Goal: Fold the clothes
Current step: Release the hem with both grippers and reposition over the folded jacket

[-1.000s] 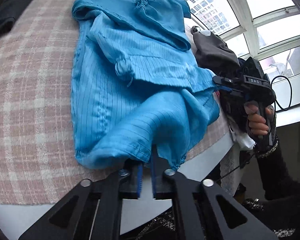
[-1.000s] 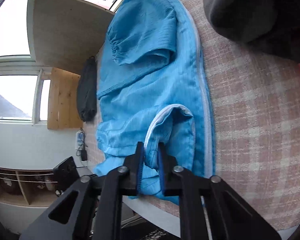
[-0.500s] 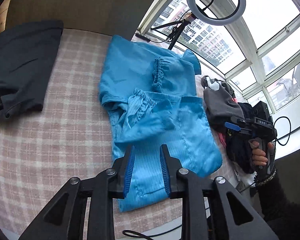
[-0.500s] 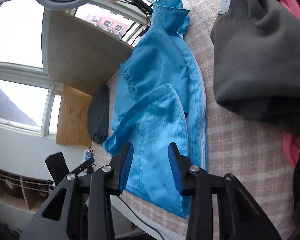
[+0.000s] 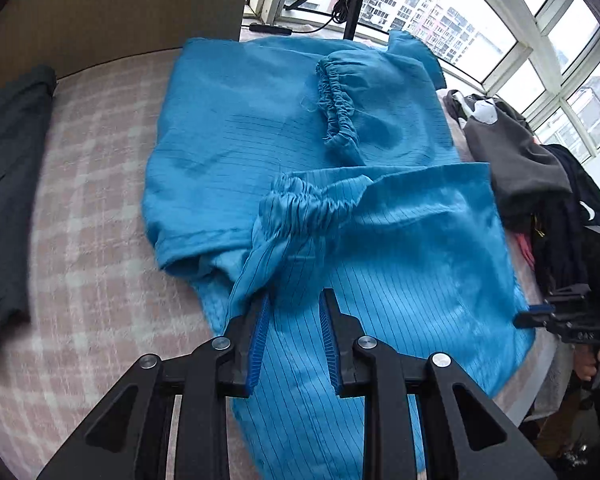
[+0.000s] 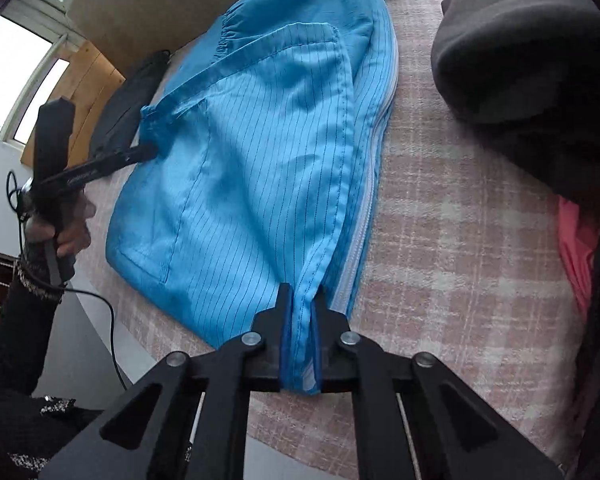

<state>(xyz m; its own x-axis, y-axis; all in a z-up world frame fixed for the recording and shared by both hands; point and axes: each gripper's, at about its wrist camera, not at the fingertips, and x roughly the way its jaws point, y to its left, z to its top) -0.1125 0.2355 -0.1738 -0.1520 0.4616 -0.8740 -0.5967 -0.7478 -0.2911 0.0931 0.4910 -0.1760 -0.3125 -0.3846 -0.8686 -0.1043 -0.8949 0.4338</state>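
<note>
Since half a second ago, both tools have been lowered onto the blue garment [image 5: 284,152]. Its hem near the zipper is now pinched at bottom centre by the narrowly parted right gripper [image 6: 300,320]. The left gripper [image 5: 294,320] is seen open over the fabric, gripping nothing. The garment is spread on the pink plaid cloth [image 6: 452,240], beside a grey pile [image 6: 520,48].

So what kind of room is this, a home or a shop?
Most likely a home, probably a high-rise flat set up for filming. A blue jacket lies on a pink plaid blanket, loose clothes are piled beside it, and the bay windows look out on apartment towers.
</note>
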